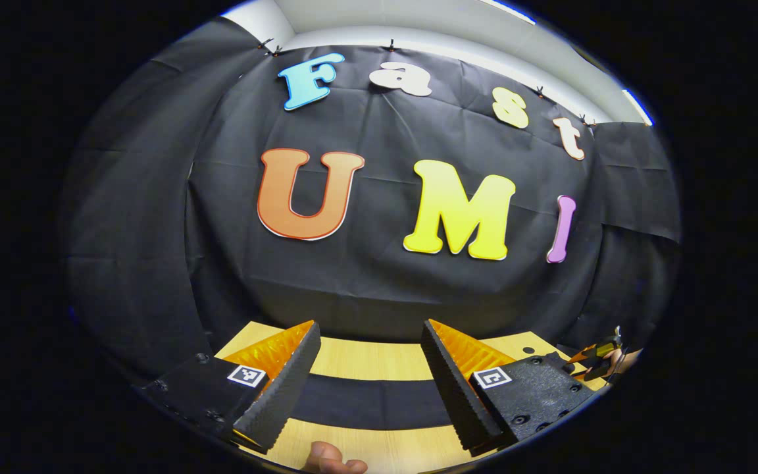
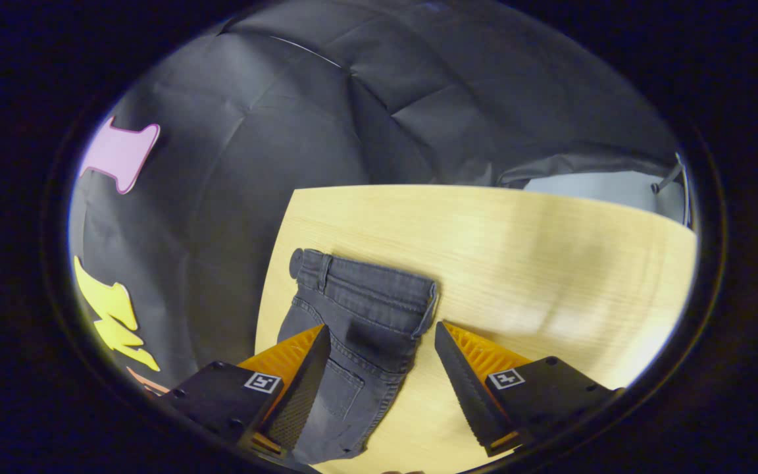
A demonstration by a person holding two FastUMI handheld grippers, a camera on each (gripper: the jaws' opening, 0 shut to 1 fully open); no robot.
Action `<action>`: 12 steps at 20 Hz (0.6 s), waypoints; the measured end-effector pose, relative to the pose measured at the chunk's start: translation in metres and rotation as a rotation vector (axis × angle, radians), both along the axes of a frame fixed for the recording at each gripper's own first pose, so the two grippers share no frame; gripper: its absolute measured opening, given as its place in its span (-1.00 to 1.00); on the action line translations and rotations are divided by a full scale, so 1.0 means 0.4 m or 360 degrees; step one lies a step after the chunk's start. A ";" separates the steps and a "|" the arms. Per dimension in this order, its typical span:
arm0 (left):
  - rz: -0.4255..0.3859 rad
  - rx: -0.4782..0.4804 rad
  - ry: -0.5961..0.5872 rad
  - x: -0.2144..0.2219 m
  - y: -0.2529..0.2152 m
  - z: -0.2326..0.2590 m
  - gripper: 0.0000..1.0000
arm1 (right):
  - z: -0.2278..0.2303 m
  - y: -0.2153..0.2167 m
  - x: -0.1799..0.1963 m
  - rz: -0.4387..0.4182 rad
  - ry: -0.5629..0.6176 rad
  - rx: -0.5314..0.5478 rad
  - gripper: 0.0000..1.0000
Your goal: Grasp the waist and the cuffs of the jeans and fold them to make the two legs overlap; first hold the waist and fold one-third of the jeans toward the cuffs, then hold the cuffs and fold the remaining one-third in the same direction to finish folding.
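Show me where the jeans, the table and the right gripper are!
jeans [image 2: 359,309]: right gripper view, on the seat below the waistband.
table [image 2: 537,263]: right gripper view, on the bare wooden top right of the jeans.
right gripper [image 2: 382,349]: right gripper view, midway between its open fingers.

The jeans [image 2: 359,316] are showing a dark, washed grey-black denim with paler stitching along the waistband and pocket seams. The table [image 2: 517,257] under them is showing a pale yellow wood grain with fine streaks. In the left gripper view a dark band [image 1: 369,398] is lying across the light wood of the near table.
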State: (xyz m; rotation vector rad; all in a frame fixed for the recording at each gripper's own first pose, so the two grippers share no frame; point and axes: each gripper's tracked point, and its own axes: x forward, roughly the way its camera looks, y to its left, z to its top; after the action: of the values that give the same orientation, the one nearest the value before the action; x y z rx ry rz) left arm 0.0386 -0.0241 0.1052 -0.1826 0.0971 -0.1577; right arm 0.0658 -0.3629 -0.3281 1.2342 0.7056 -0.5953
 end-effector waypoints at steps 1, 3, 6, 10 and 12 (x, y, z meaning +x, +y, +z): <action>-0.0004 0.0002 -0.0004 -0.012 -0.007 0.003 0.96 | -0.004 0.002 0.009 -0.0023 -0.0038 0.0030 0.86; -0.0027 -0.0038 0.0004 -0.038 -0.029 0.015 0.97 | -0.025 0.015 0.019 -0.0079 -0.0044 0.0082 0.82; -0.0013 -0.0065 0.0024 -0.051 -0.024 0.018 0.96 | -0.077 0.014 0.025 -0.0165 -0.0029 0.0160 -0.33; -0.0004 -0.0090 0.0048 -0.066 -0.013 0.017 0.96 | -0.069 0.006 0.018 -0.0215 -0.0094 0.0146 -0.79; 0.0004 -0.0084 0.0054 -0.074 -0.004 0.013 0.96 | -0.059 0.004 0.008 -0.0193 -0.0073 0.0125 -1.00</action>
State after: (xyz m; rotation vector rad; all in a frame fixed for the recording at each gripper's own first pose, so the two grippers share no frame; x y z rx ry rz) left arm 0.0089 -0.0257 0.1104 -0.2378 0.1266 -0.1545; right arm 0.0692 -0.3615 -0.3518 1.3669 0.6240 -0.6419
